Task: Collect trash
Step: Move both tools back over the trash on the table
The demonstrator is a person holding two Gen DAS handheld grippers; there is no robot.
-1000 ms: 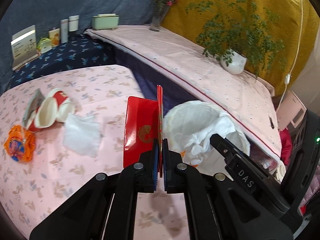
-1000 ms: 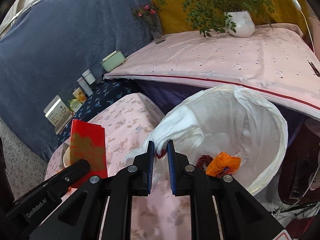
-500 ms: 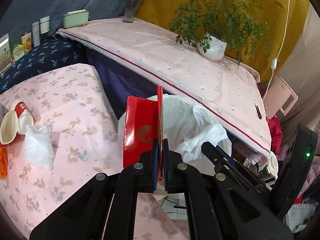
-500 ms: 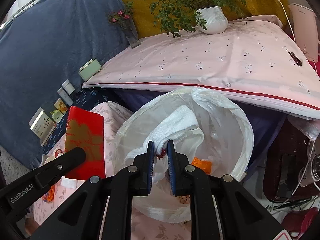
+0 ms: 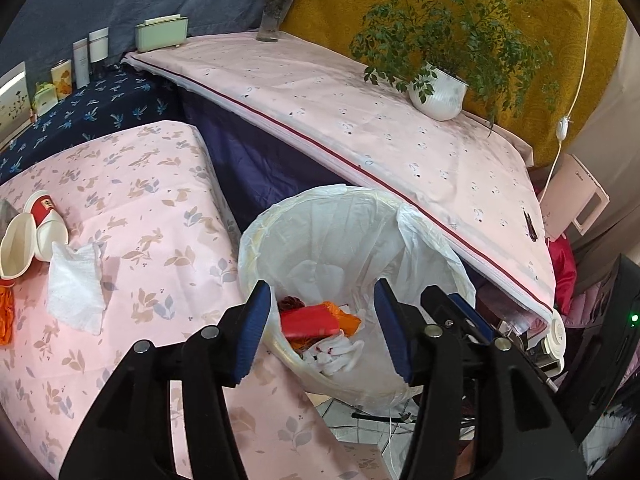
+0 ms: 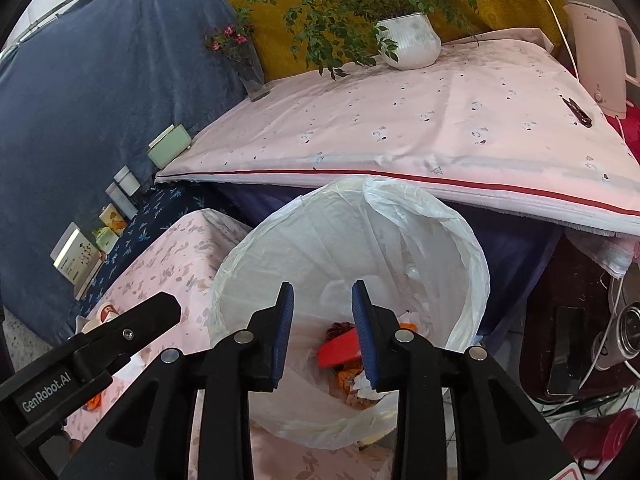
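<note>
- While both of my grippers hang over one trash bin (image 5: pixel 256 240) lined with a white bag, my left gripper (image 5: pixel 322 328) has just been opening its jaws; they stand wide apart with nothing between them.
- My right gripper (image 6: pixel 322 330) has likewise just been opening; its jaws are parted, less widely, and grip nothing.
- Below and ahead of my left fingertips, down in the bin, I count one red box (image 5: pixel 310 322), one crumpled white tissue (image 5: pixel 334 354) lying nearer me than the box, and orange wrapper bits (image 5: pixel 348 318) beside it.
- From my right gripper the same red box (image 6: pixel 338 348) shows between the jaws, far below them.
- Well to the left of my left gripper, on one pink floral table (image 5: pixel 160 208), I count one flat white tissue (image 5: pixel 74 288), two red-and-white paper cups (image 5: pixel 32 232) lying on their sides and touching each other, and one orange wrapper (image 5: pixel 5 316) at the frame edge.
- Beyond the bin, past both grippers, one pink-covered surface (image 5: pixel 400 140) carries one potted plant (image 5: pixel 438 94) and one vase of flowers (image 5: pixel 272 16).
</note>
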